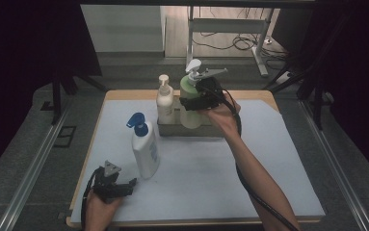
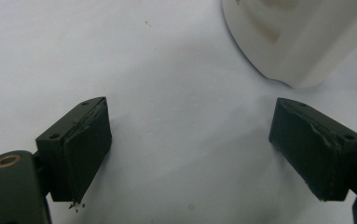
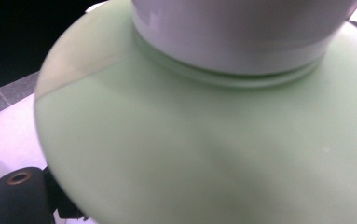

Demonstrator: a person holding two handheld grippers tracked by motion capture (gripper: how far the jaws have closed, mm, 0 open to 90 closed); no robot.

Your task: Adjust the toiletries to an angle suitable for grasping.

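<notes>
Dim room, pale mat on the table point(image 1: 269, 159). Right gripper point(image 1: 199, 101) is clamped on the green pump bottle point(image 1: 190, 96), upright in the grey tray point(image 1: 191, 130) by the far edge; left gripper point(image 1: 119, 187) sits spread, near edge.

Pale green pump bottle point(image 1: 190, 103) w/ white pump, white bottle point(image 1: 146, 155) w/ blue pump, cream bottle point(image 1: 164, 102), black grippers

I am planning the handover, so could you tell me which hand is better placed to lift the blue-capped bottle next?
Left: the left gripper sits open beside the blue-capped bottle, while the right gripper is clamped on the green bottle in the tray.
</notes>
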